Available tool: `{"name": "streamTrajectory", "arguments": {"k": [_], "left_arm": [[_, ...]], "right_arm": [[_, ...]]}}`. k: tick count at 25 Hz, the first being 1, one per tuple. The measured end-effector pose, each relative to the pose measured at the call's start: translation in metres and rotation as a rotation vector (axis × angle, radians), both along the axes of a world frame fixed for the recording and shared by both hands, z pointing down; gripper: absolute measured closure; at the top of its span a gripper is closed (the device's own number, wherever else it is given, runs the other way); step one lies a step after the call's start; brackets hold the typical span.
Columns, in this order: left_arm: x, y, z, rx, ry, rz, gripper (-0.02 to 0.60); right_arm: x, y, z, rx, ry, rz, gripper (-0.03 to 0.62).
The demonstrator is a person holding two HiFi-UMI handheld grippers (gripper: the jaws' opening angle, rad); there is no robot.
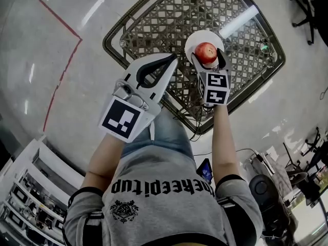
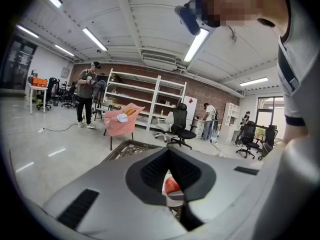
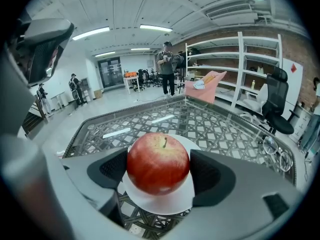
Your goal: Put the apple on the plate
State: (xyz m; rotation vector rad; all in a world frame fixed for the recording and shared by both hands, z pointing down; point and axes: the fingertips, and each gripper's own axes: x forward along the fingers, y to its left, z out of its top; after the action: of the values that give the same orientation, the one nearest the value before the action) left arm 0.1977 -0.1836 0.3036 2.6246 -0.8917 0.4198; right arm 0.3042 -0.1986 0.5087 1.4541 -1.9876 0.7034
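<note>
Right gripper view: your right gripper clasps the apple over the white plate on the lattice table. Let go too high and the apple may roll off the rim. Whether apple and plate touch is hidden. Your left gripper is closed and empty.

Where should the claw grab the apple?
Around its fat middle, one jaw on each side, coming in level from the person's side. The apple is round and sits stem up over the plate, so its sides are the widest, steadiest spots. The right claw grips it just that way.
</note>
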Motion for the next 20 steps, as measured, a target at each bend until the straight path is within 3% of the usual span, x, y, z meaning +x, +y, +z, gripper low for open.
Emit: {"name": "streamTrajectory", "arguments": {"k": [20], "left_arm": [[-0.007, 0.015, -0.009, 0.023, 0.010, 0.024, 0.563]], "right_arm": [[-0.003, 0.009, -0.029, 0.069, -0.052, 0.067, 0.183]]}}
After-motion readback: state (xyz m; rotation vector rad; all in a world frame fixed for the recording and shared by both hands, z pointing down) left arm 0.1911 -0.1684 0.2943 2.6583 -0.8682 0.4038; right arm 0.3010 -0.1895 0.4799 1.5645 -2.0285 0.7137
